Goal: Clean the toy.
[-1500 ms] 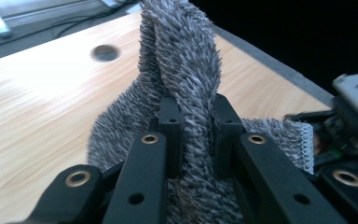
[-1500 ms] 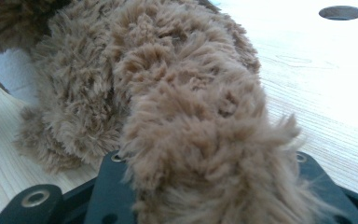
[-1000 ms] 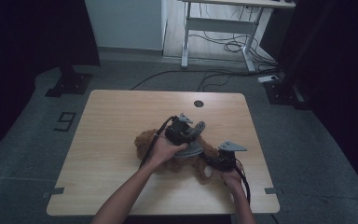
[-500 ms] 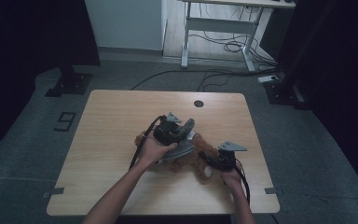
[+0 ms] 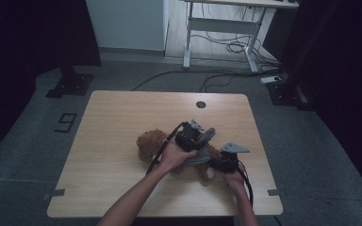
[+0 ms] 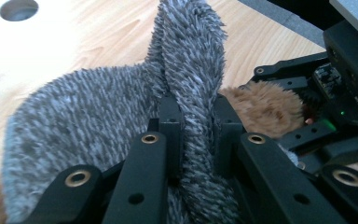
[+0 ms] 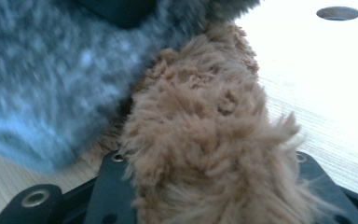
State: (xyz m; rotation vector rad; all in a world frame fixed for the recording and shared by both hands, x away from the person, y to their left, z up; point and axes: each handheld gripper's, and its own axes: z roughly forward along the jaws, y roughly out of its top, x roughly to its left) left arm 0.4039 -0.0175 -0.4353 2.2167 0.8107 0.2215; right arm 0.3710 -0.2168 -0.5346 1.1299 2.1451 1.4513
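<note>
A fluffy brown teddy bear (image 5: 152,145) lies on the desk (image 5: 113,122), partly wrapped in grey fleece cloth (image 6: 88,112). The left gripper (image 6: 196,116) pinches a fold of cloth between its fingers. The right gripper (image 7: 205,186), beside it, clamps a shaggy brown limb.

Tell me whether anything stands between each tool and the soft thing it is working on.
Nothing visible does. The left tool is already pinched on a fold of the grey fuzzy cloth, and the right tool is closed on a limb of the brown plush toy. Cloth and toy lie against each other on the wooden table.
</note>
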